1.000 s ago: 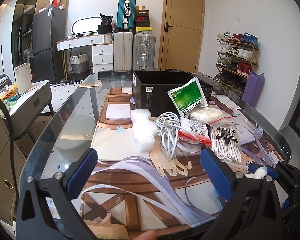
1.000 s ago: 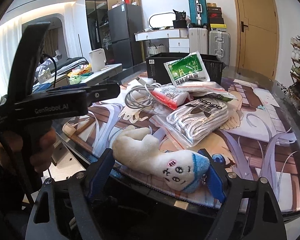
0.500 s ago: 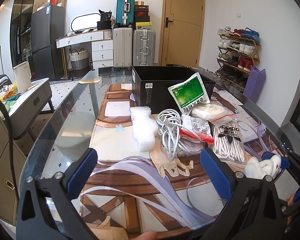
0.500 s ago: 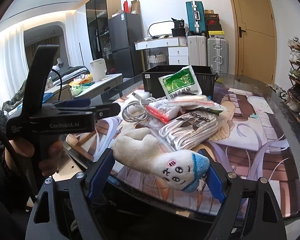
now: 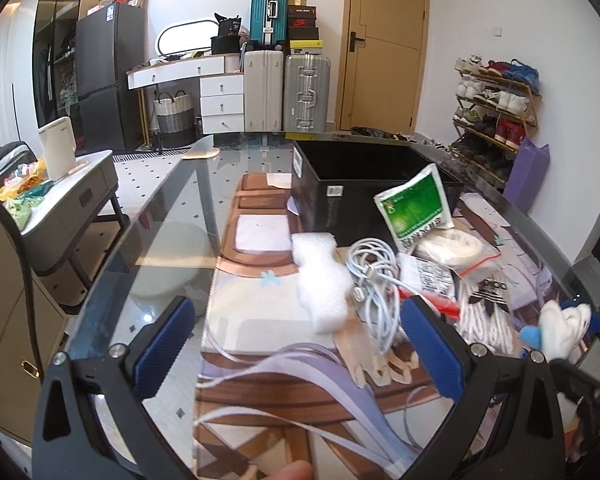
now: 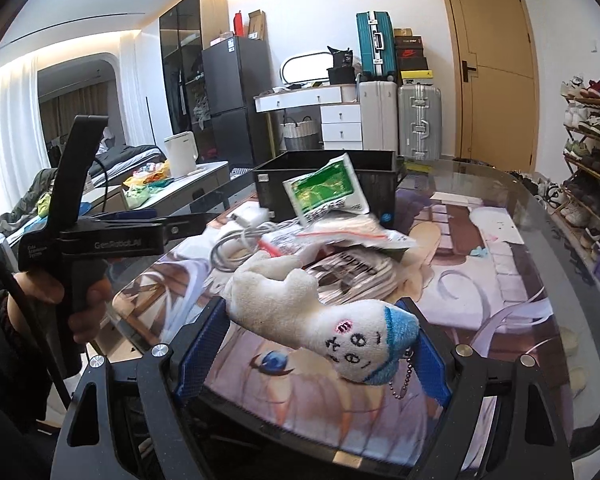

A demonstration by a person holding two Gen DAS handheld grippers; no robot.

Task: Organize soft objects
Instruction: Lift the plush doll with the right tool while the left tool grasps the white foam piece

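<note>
- Step in hand, as judged: carry the white plush toy with blue cap, stitched face and bead chain (image 6: 320,316) to the black open-topped plastic bin (image 6: 332,184), which stands ahead of the jaws beyond the pile.
- Right gripper (image 6: 314,344): jaws stand wide, yet the toy spans the gap and both blue pads press its ends. Held clear above the glass-topped table (image 6: 540,216).
- Toy's body sags to the left of the jaws; the chain dangles below. Grip looks light, so keep the squeeze steady and travel slowly.
- Clear the pile ahead: coiled white cable (image 6: 236,244) and bagged laces (image 6: 352,272). Release only once over the bin mouth.
- Left gripper (image 5: 300,344): jaws wide apart, nothing between them. White foam block (image 5: 320,280) lies just ahead, untouched.
</note>
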